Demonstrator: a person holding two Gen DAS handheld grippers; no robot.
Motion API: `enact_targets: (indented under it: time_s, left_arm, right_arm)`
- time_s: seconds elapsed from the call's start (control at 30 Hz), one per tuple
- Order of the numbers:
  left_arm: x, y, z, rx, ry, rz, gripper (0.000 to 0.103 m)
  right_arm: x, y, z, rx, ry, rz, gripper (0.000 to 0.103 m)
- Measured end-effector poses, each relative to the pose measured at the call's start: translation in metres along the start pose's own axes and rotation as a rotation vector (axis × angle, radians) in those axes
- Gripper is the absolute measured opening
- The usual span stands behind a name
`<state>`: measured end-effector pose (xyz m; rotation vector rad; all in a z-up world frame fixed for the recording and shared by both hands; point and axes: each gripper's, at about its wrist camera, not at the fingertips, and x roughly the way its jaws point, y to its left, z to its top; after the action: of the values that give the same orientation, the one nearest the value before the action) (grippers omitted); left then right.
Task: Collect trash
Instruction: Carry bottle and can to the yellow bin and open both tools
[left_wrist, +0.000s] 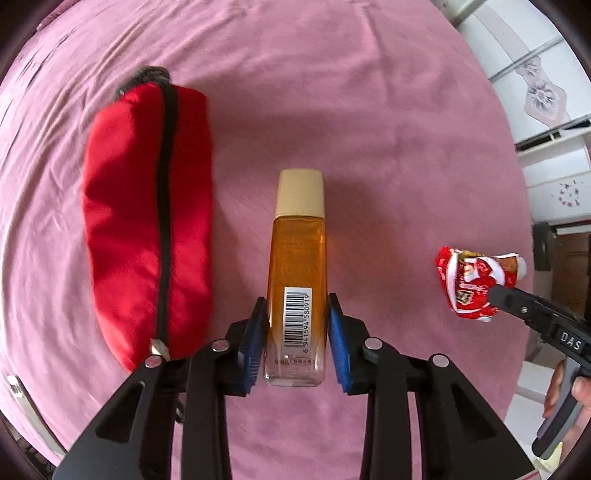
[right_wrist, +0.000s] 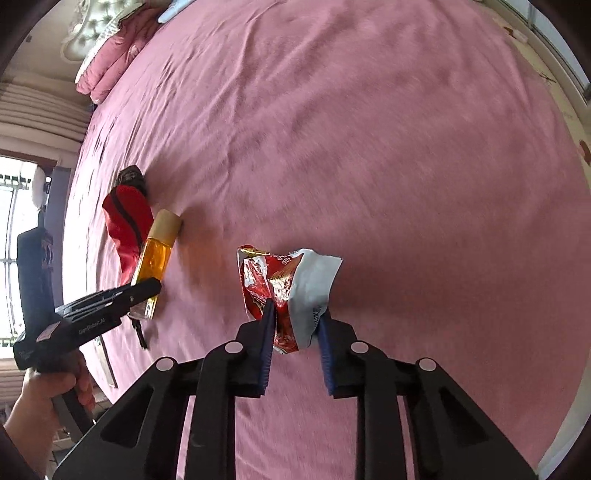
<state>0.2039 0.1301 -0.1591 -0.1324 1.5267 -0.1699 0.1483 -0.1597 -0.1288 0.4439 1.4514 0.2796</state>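
Note:
An amber glass bottle with a cream cap and a barcode label sits between the blue pads of my left gripper, which is shut on its lower half; it hangs just above the pink bedspread. A crumpled red and white snack wrapper is pinched in my right gripper, which is shut on it. In the left wrist view that wrapper shows at the right, held by the right gripper's black fingers. The right wrist view shows the bottle in the left gripper.
A red zip pouch lies on the bedspread just left of the bottle, also seen as the pouch beside it. Pink pillows lie at the bed's far end. White cabinets stand past the bed's right edge.

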Motion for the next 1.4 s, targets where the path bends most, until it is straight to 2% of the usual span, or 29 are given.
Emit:
enact_targets:
  time_s: [0.47,0.67,1.03,1.4]
  left_arm:
    - [0.004,-0.073,-0.091,-0.018,0.079,-0.155,0.032]
    - [0.009,-0.124,-0.132,0.040,0.105,-0.194,0.032]
    - [0.012,-0.242,-0.156,0.174,0.126,-0.231,0.032]
    - [0.030,-0.367,-0.151,0.312,0.148,-0.259,0.032]
  right_arm:
    - [-0.054,-0.044,-0.096,0.103,-0.040,-0.003,0.021]
    - [-0.078,-0.071,-0.127,0.127,-0.057,-0.018,0.021]
    - [-0.137,-0.153,-0.161,0.220,-0.136,-0.038,0.021]
    - [-0.190,-0.248,-0.187,0.340,-0.216,-0.060,0.021]
